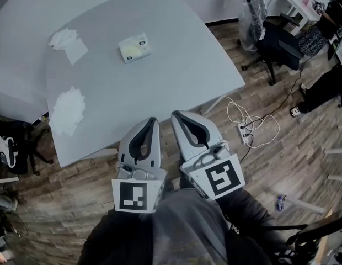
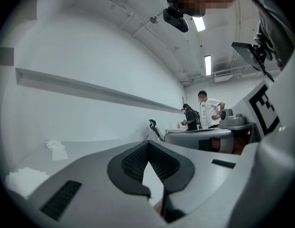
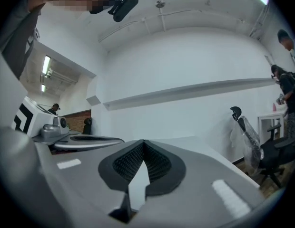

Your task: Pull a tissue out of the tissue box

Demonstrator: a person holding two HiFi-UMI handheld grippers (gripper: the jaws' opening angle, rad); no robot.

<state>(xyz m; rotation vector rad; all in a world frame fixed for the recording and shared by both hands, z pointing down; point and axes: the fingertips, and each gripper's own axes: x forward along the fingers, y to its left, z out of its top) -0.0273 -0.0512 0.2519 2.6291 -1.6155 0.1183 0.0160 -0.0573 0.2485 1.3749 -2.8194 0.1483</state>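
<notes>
A small pale tissue box (image 1: 134, 47) lies on the far half of the grey table (image 1: 176, 65), with no gripper near it. In the head view both grippers are held low, close to the person's body, off the table's near edge. My left gripper (image 1: 153, 120) is shut with nothing between its jaws, and its dark pads meet at the tip (image 2: 148, 145). Beside it, my right gripper (image 1: 176, 115) is also shut and empty, with its pads touching (image 3: 143, 142). The tissue box does not show in either gripper view.
Loose white tissues (image 1: 69, 42) lie at the table's far left and another pile (image 1: 67, 110) at its left edge. On the wooden floor to the right are a power strip with a white cable (image 1: 245, 130), an office chair (image 1: 276, 40) and a bottle (image 1: 279, 203). People stand in the background (image 2: 210, 110).
</notes>
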